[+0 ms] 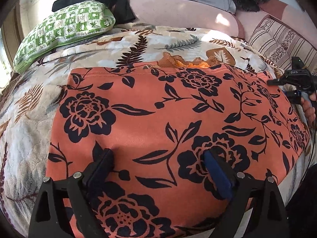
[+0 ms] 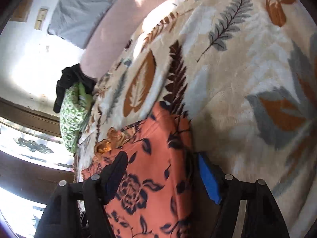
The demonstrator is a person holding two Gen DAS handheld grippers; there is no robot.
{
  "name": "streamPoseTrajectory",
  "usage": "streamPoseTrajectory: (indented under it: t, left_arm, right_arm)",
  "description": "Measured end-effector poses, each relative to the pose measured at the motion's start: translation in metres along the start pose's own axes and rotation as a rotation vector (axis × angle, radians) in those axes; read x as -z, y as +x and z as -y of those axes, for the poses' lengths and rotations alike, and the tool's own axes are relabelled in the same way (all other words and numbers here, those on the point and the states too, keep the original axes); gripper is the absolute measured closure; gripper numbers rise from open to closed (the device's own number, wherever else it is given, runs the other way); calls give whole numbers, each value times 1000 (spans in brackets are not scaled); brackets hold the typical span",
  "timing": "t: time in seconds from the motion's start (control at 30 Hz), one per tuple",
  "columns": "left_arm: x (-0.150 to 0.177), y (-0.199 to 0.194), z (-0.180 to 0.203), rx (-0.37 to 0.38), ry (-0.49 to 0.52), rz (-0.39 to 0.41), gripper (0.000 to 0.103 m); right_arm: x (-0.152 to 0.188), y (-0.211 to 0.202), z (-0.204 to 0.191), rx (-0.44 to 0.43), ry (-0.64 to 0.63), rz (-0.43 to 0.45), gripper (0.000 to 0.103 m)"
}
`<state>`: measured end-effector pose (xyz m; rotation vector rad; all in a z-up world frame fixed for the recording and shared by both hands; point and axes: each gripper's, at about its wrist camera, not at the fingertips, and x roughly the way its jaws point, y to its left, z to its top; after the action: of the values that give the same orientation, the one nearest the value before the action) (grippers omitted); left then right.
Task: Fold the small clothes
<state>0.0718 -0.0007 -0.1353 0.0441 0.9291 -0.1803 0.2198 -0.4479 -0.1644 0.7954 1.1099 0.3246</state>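
One garment, the orange floral cloth (image 1: 158,119), lies spread flat on the bed's leaf blanket (image 1: 29,119), no fold visible yet. Your left gripper (image 1: 158,164) hovers with jaws released; your right gripper (image 2: 158,172) straddles its edge, jaws not clenched.

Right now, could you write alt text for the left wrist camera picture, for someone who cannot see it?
An orange cloth with black flowers lies spread flat on a leaf-patterned blanket, with the open left gripper poised over its near edge. A green checked pillow sits at the back left, and the right gripper, held in a hand, shows at the cloth's right edge.
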Motion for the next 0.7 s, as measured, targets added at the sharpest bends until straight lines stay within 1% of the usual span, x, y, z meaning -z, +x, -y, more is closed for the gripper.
streamPoseTrajectory:
  t: [0.03,0.1,0.13,0.17,0.2,0.23,0.27,0.3,0.33,0.37,0.4,0.43,0.5,0.53,0.6,0.63,0.67,0.7]
  left_arm:
    - [0,0,0,1,5,3,10]
    - [1,1,-1,7,5,12,9]
    - [1,1,-1,6,7,15,8]
    - [1,2,0,3,10,15,8]
    - [0,1,0,2,11,9,8]
    - [-2,0,0,8,11,-1,8]
    - [-4,-4,-2,19,6,-7,8]
    - [-5,-12,-6,26,-11,-2,8]
    - [-5,-22,-12,31,-40,23,8]
    - [-4,-34,-18,34,-72,52,8]
    - [-2,-46,-26,36,-100,73,8]
    - [1,-58,-34,40,-127,92,8]
    - [10,-78,-51,41,-191,126,8]
    - [16,-86,-62,46,-231,139,8]
    - [28,-95,-83,88,-332,142,8]
    - [35,-97,-92,113,-380,143,8]
    - [40,-95,-100,136,-417,134,8]
    - [46,-91,-106,161,-453,121,8]
  right_arm:
    - [-1,6,-7,53,-34,-18,88]
    - [5,1,-31,123,-134,26,89]
    - [9,-2,-32,161,-139,54,89]
    - [10,1,-23,212,-105,63,89]
    - [11,5,-9,233,-50,63,86]
    - [11,6,1,180,6,79,81]
    - [13,-2,6,145,37,98,80]
    - [18,-10,2,169,40,121,72]
    - [23,-20,-6,233,15,151,59]
    - [30,-32,-17,295,-21,187,53]
    - [37,-46,-29,321,-54,227,50]
    - [47,-60,-40,299,-84,258,49]
    - [71,-79,-64,207,-128,266,45]
    - [83,-85,-74,147,-139,252,39]
    - [108,-82,-95,32,-156,189,33]
    - [121,-78,-101,-10,-168,156,32]
    - [131,-72,-104,-34,-179,133,32]
    - [139,-65,-104,-36,-186,114,32]
